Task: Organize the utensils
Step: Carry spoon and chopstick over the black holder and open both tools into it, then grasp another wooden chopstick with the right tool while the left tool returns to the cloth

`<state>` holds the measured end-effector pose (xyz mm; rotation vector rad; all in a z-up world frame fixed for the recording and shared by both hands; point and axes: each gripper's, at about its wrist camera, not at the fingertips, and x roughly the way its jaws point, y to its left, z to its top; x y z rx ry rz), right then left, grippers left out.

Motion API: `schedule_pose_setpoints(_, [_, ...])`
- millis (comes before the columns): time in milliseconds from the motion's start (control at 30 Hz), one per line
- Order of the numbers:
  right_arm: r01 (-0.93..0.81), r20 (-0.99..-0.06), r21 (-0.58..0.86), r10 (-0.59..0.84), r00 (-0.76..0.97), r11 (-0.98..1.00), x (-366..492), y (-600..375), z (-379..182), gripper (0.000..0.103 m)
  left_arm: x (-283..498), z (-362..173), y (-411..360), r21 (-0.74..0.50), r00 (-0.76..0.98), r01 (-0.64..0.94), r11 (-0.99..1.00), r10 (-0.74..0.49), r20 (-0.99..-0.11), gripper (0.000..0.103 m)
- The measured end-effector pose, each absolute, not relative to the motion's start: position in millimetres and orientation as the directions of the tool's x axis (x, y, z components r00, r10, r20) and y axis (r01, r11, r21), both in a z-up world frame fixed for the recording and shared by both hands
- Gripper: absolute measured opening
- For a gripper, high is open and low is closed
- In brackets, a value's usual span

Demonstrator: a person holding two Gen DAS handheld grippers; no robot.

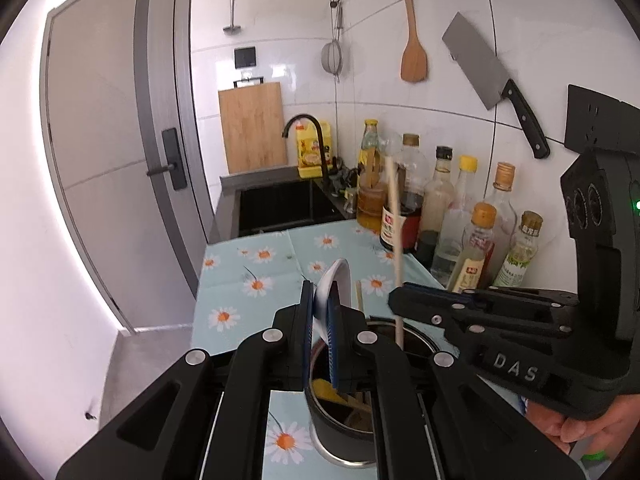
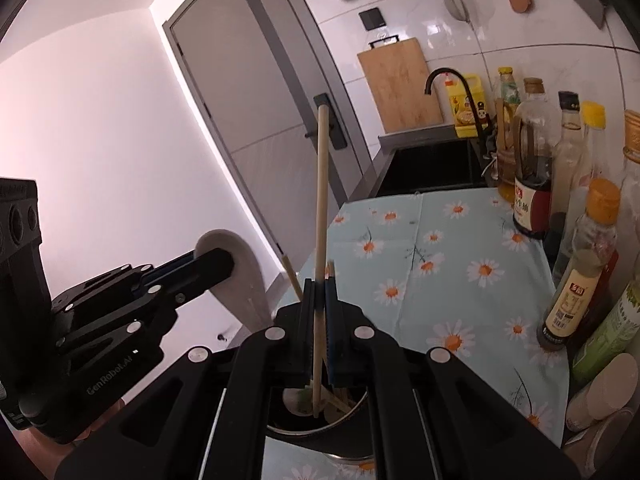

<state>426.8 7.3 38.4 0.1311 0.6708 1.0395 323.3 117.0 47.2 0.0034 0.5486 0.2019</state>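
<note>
Left hand-held gripper (image 1: 325, 312): jaws pressed onto white spoon (image 1: 334, 280), spoon upright at lower centre of left-wrist frame, above dark utensil pot (image 1: 340, 436) on daisy-print table (image 1: 256, 264).
Right hand-held gripper (image 2: 319, 304): jaws pinching wooden chopstick (image 2: 321, 200), near vertical, lower tip inside pot.
Readable writing: "DAS" on right gripper body, "GenRobot.AI" on left gripper body, lower left of right-wrist frame.
Bottle labels unreadable.
</note>
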Motion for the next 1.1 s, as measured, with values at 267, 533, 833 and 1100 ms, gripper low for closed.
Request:
schedule_pose_setpoints(267, [-0.764,-0.483,0.393,0.822,0.302,0.511,419.9,13.3,26.3,0.006,326.4,28.0,111.8,0.048,0.803,-0.171,0.984,0.168,-0.571,0.007])
schedule_pose_setpoints(533, [-0.739,-0.493,0.427,0.819,0.293,0.521,416.8,6.9,24.0,0.018,322.0,25.4,119.7,-0.024,0.791,-0.181,0.983,0.131,-0.597,0.015])
schedule_pose_setpoints(833, [-0.721,-0.467,0.461,0.832,0.3,0.518,413.5,-10.2,36.0,0.018,310.6,34.8,116.6,-0.033,0.806,-0.185,0.982,0.133,-0.577,0.018])
schedule_pose_setpoints(1100, [-0.712,-0.436,0.484,0.846,0.307,0.508,402.7,-26.9,51.4,0.019,288.1,48.7,111.9,-0.053,0.825,-0.189,0.981,0.129,-0.551,0.02])
